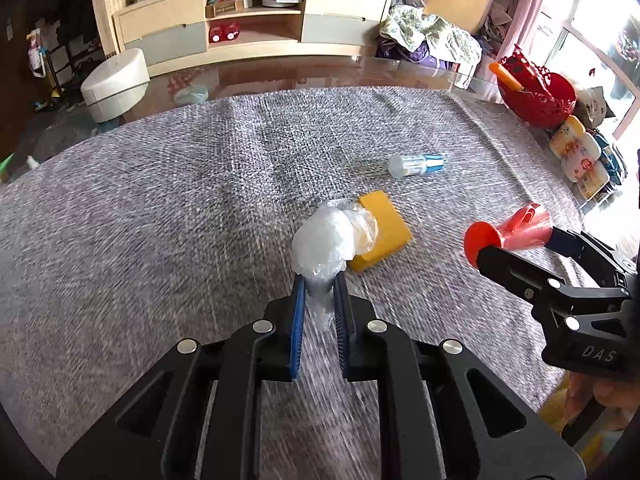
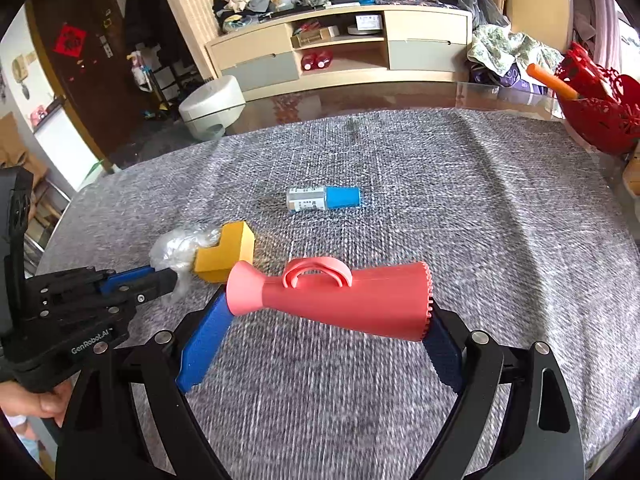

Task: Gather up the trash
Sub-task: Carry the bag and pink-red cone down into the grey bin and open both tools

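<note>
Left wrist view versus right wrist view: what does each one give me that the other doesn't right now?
Only the left wrist view shows the left gripper head-on, its blue pads pinching the tail of the crumpled plastic wrap, plus the yellow-labelled bottles at the table's right edge. Only the right wrist view shows the red horn spanned lengthwise between the right gripper fingers, with the handle loop on top, and the dark door with a red decoration. Both share the yellow block, the blue-capped bottle lying on its side, the grey cloth and the red basket.
</note>
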A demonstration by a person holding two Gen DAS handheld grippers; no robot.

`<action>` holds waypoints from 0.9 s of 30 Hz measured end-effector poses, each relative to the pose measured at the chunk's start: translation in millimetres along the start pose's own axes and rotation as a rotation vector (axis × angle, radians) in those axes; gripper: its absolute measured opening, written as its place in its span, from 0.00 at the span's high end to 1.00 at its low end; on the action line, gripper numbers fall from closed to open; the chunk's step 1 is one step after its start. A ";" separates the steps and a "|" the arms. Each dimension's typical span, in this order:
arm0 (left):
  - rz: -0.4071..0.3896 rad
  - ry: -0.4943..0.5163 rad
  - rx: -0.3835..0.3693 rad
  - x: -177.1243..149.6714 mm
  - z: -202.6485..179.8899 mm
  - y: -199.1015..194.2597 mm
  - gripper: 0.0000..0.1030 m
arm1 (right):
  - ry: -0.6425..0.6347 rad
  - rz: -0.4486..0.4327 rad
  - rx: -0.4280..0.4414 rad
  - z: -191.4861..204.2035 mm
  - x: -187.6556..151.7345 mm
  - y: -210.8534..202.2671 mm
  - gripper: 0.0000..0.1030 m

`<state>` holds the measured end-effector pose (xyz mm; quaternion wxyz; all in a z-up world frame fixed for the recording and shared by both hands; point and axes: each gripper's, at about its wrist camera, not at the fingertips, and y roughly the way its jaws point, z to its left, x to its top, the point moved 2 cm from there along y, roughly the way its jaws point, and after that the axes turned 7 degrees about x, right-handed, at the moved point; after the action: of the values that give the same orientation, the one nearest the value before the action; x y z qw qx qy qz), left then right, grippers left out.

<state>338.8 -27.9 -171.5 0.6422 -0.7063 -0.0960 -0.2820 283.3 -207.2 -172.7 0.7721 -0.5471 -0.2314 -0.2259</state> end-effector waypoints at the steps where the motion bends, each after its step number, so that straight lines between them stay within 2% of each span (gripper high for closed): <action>1: -0.007 -0.004 0.004 -3.9 0.0 -8.8 0.88 | 0.000 -0.004 0.003 0.5 -2.1 -6.9 0.14; 8: -0.044 -0.009 0.018 -36.2 -11.0 -60.7 0.88 | -0.020 -0.024 0.011 8.3 -21.1 -50.4 0.14; 15: -0.067 -0.029 0.008 -88.9 -27.3 -106.6 0.88 | -0.055 -0.014 0.018 19.8 -56.9 -86.9 0.14; 22: -0.047 -0.055 -0.013 -148.0 -40.8 -124.7 0.88 | -0.096 0.023 0.028 30.9 -103.8 -105.4 0.14; 27: 0.001 -0.059 -0.027 -188.8 -50.2 -120.2 0.88 | -0.092 0.066 0.042 33.0 -140.1 -105.9 0.14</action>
<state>110.0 -14.6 -166.6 0.6296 -0.7230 -0.1105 -0.2621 105.1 -194.1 -169.3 0.7791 -0.5477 -0.2532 -0.1701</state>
